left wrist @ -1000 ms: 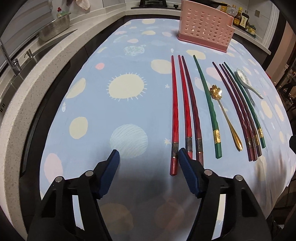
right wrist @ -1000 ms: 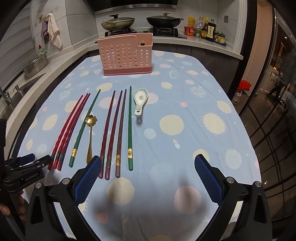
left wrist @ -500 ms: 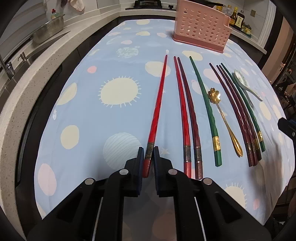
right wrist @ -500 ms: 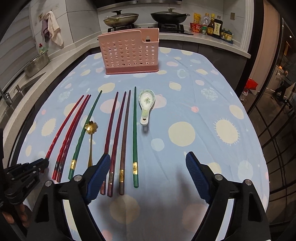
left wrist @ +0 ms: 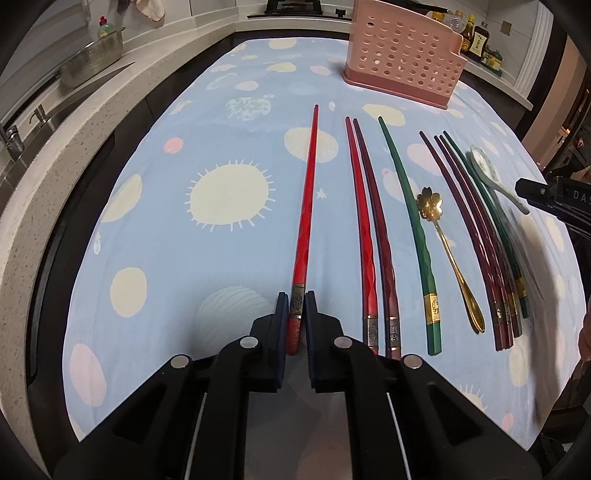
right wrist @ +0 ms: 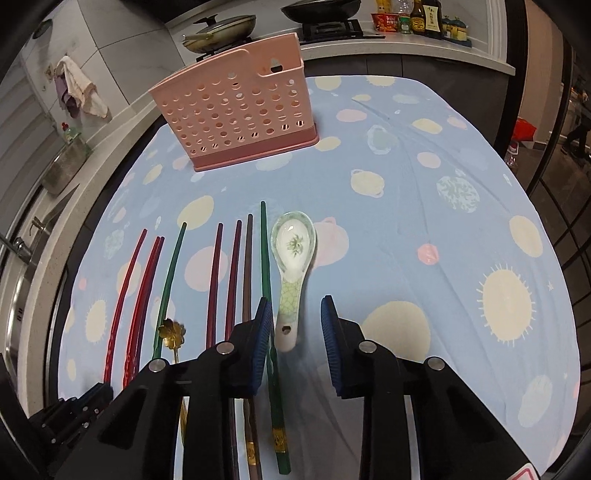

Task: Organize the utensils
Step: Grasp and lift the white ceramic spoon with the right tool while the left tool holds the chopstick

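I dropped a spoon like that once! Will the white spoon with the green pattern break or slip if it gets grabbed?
The white spoon looks glazed ceramic, so probably slippery and breakable if dropped. Its curved handle may pivot between the closing right hand-held gripper.

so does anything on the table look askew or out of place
Only the bright red chopstick: it sits apart from its row, angled away from the other chopsticks, because the left gripper is clamped on its end. Nothing is spilled or damaged.

A home kitchen: lidded steel pan [right wrist: 220,30] on a gas hob, sauce bottles [right wrist: 424,16] (countertop behind), metal sink tap [left wrist: 13,138].
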Action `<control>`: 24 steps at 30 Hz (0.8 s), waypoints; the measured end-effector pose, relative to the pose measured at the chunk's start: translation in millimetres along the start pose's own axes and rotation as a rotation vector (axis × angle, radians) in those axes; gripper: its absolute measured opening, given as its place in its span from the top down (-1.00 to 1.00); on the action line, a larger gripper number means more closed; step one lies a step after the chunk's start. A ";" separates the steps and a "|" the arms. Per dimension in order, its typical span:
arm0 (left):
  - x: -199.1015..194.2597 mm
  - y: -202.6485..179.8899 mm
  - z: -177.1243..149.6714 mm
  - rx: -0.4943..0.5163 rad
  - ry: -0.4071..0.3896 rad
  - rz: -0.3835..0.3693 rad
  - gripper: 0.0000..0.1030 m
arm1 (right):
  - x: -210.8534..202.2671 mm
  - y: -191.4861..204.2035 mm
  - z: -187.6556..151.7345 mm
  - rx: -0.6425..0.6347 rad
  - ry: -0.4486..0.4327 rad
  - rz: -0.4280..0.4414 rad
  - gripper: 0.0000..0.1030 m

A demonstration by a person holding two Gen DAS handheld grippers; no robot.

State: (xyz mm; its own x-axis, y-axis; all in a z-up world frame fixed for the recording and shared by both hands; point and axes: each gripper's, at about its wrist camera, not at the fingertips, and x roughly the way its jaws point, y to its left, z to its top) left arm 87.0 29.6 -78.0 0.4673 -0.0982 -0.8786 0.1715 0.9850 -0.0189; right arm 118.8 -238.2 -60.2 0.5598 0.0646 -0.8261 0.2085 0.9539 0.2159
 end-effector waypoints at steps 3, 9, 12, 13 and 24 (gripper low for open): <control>1.0 -0.3 1.2 -0.003 0.001 -0.001 0.83 | 10.3 -0.3 0.9 0.002 0.018 0.004 0.68; 1.7 0.8 2.8 -0.006 0.010 -0.007 0.83 | 17.7 -4.3 2.1 0.019 0.029 0.023 0.76; 2.2 0.3 3.7 -0.008 0.009 -0.005 0.83 | 21.6 -2.8 1.0 0.012 0.035 0.027 0.76; 2.4 -0.1 3.7 -0.008 0.009 -0.004 0.83 | 23.5 -2.5 0.1 0.011 0.040 0.027 0.76; 2.6 1.4 4.2 -0.009 0.011 -0.008 0.83 | 15.1 -14.0 3.8 0.081 0.037 0.085 0.67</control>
State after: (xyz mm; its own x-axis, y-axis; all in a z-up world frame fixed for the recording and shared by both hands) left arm 92.2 30.1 -78.3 0.4562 -0.1050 -0.8837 0.1672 0.9854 -0.0307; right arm 127.4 -251.7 -73.7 0.5488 0.1565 -0.8212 0.2261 0.9179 0.3261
